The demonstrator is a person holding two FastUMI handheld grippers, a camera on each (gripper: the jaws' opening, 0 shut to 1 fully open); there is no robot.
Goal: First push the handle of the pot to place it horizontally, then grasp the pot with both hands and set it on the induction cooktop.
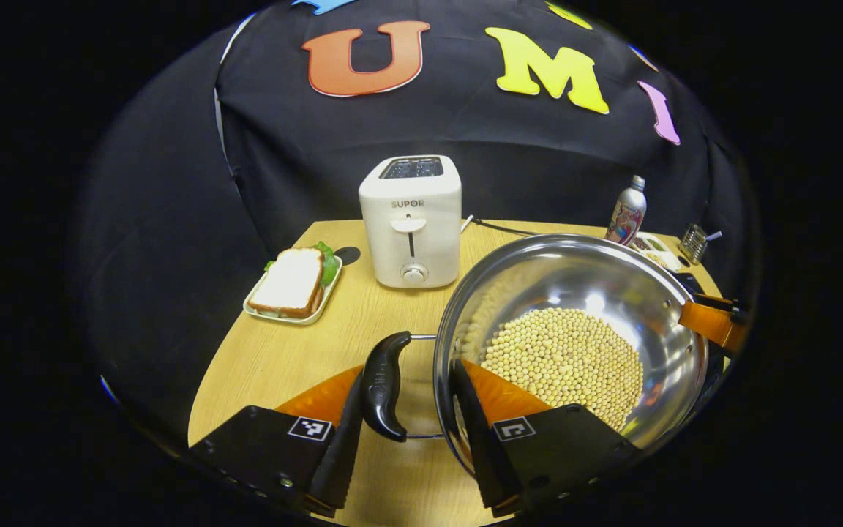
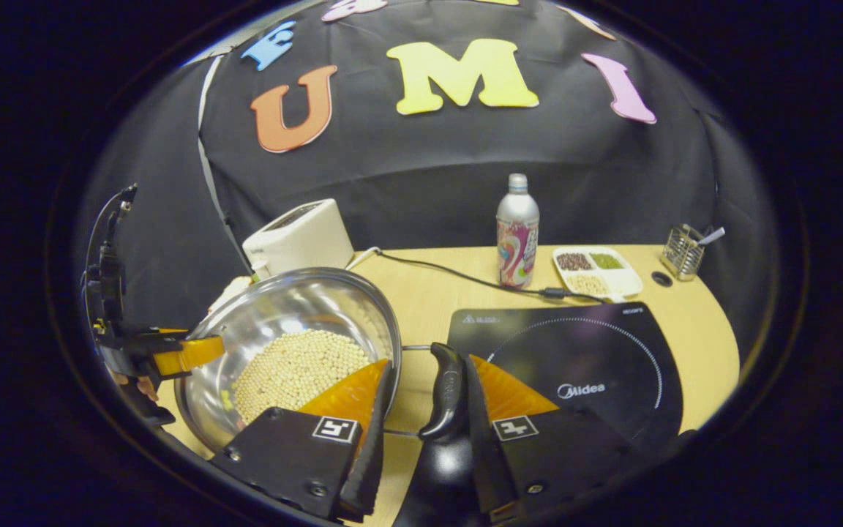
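Left gripper view: the left gripper (image 1: 407, 410) straddles the pot's (image 1: 575, 293) near side, its fingers apart, one outside the left handle (image 1: 383, 386) and the other inside the rim over the beans (image 1: 564, 362); the outer finger lies against the handle, but whether both press cannot be told. The steel pot stands on the table (image 1: 275, 359), right of the toaster (image 1: 412, 219). A sandwich (image 1: 291, 282) on a tray (image 1: 312, 315) lies left of the toaster. At the pot's far rim the other gripper shows. Right gripper view: the right gripper (image 2: 425, 406) straddles the pot's (image 2: 297, 307) opposite side, one finger inside the rim and the other just beside the right handle (image 2: 445, 391), the jaws apart; a firm grip cannot be confirmed. The cooktop (image 2: 575, 359) lies bare, right of the pot and apart from it. Behind it stand a bottle (image 2: 517, 233), a divided dish (image 2: 597, 271) and a wire holder (image 2: 683, 251). A cord (image 2: 458, 277) runs across the table (image 2: 436, 300).
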